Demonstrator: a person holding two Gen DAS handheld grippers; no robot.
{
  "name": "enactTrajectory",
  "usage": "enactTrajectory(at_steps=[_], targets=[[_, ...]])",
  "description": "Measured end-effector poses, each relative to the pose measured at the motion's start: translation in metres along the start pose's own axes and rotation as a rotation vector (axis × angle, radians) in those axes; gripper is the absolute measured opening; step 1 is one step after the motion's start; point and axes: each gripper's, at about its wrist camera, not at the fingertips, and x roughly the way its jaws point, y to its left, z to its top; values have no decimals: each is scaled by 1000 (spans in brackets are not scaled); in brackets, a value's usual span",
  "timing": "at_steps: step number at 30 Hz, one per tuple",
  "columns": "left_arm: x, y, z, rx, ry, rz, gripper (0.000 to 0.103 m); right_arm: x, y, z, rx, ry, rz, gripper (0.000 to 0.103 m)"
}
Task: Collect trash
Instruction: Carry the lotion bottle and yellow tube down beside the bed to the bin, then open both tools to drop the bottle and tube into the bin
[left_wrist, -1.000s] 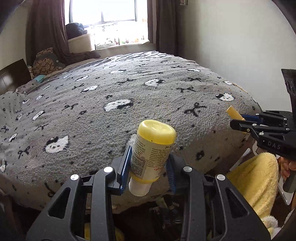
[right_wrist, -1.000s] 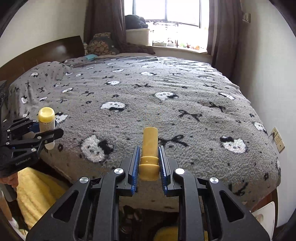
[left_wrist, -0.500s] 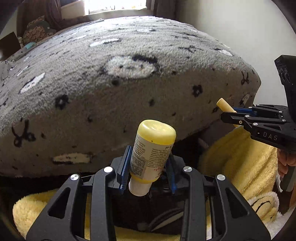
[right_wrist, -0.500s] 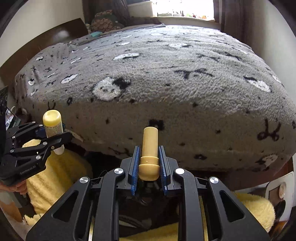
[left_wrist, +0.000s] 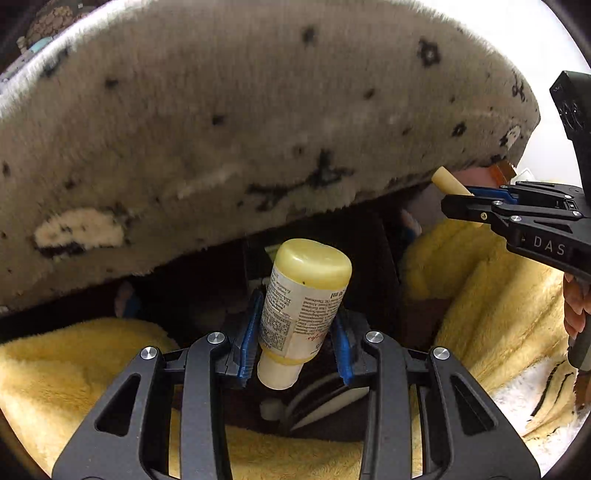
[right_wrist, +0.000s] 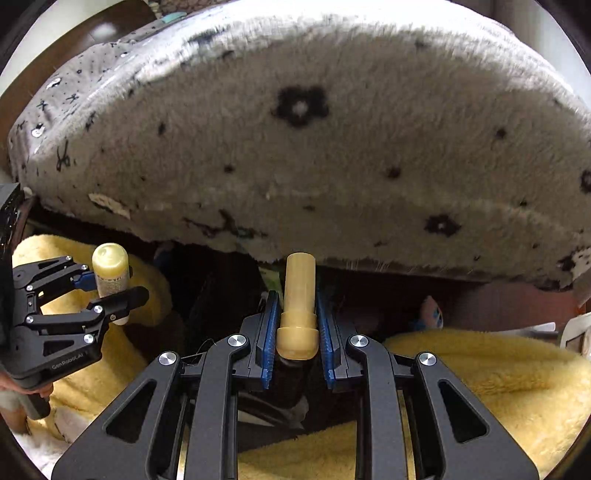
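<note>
Left claw (left_wrist: 295, 343) is clamped on a yellow-capped bottle (left_wrist: 301, 314), right claw (right_wrist: 295, 328) on a tan tube (right_wrist: 299, 302), both held below the bed (right_wrist: 295, 147) edge. A bin, possibly in the dark gap beneath, should be confirmed before either is released.

We note the blanket (left_wrist: 258, 110) overhanging the far bed edge; the bottle (left_wrist: 299, 317) sits between left gripper (left_wrist: 295, 332) fingers, the tube (right_wrist: 299, 302) between right gripper (right_wrist: 297, 325) fingers; fleece (right_wrist: 480, 369) lies near, below.
</note>
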Motion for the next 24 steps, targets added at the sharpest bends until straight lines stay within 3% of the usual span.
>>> enactTrajectory(at_steps=[14, 24], targets=[[50, 4, 0, -5, 163, -74, 30, 57, 3, 6, 30, 157, 50, 21], [65, -1, 5, 5, 197, -114, 31, 85, 14, 10, 4, 207, 77, 21]])
